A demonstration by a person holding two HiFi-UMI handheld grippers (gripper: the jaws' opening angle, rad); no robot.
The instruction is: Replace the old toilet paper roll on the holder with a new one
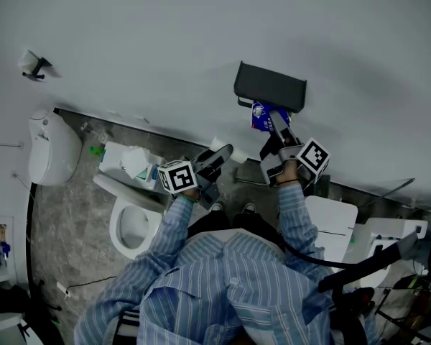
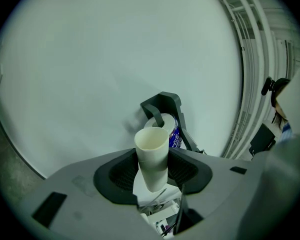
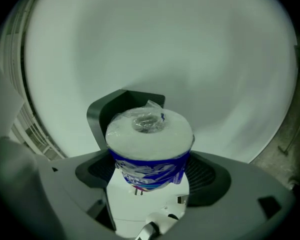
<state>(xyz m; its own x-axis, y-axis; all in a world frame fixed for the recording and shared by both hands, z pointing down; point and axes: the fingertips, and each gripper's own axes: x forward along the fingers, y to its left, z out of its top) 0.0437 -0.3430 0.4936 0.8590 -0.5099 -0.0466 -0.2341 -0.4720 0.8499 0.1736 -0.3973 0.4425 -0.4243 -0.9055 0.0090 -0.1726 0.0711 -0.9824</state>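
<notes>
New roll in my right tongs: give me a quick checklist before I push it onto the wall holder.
1. Old tube off the holder: ok. The cardboard tube is clamped in the left tongs, away from the holder.
2. Grip on the new roll: ok. The right tongs are shut on the new roll.
3. Wrapper removed: not ok. Clear and blue film covers the roll, including the core end.
4. Holder bar free: cannot tell. The roll hides it in every view.
5. Roll brought up to the holder: ok. In the head view it sits just beneath the holder.
</notes>
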